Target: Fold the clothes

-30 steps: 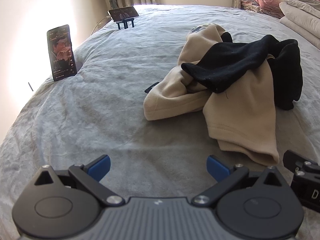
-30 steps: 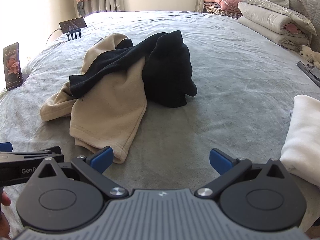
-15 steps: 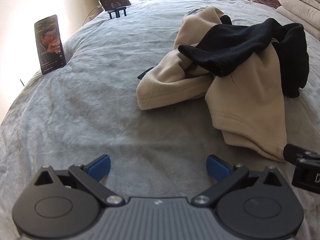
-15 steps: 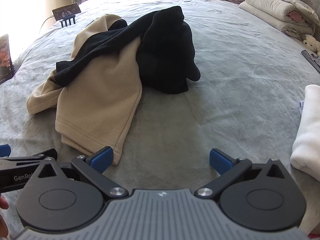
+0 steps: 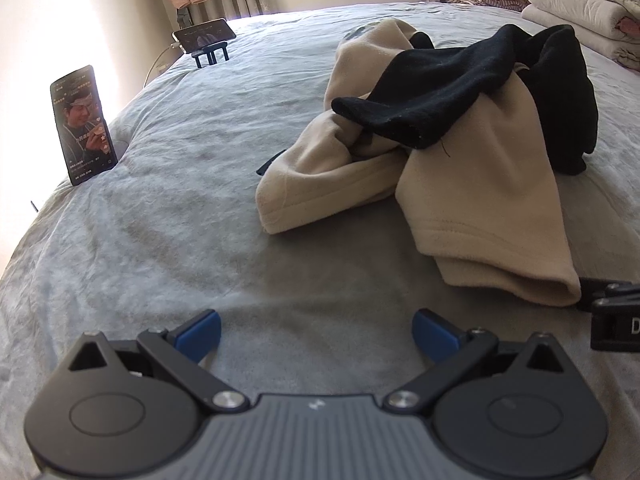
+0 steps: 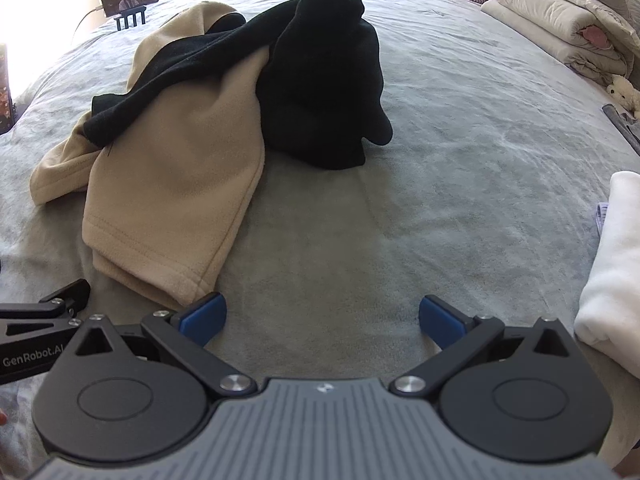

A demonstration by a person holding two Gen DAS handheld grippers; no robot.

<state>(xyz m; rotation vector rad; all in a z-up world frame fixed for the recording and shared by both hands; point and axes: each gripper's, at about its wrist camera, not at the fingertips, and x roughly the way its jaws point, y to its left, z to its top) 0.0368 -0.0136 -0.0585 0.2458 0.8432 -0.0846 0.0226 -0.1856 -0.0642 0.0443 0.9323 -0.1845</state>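
— While both stand near the bed's front edge, how are they set?
— Left hand-held gripper and right hand-held gripper gape wide, empty.
— The clothes?
— Beige garment mid-bed, black garment draped across it; farther, folded quilts.

Bright window glare left; fisheye-bent edges; sharp.

Dark garment atop fleece garment; folded towel far right

Folded white cloth is cut off at right edge.
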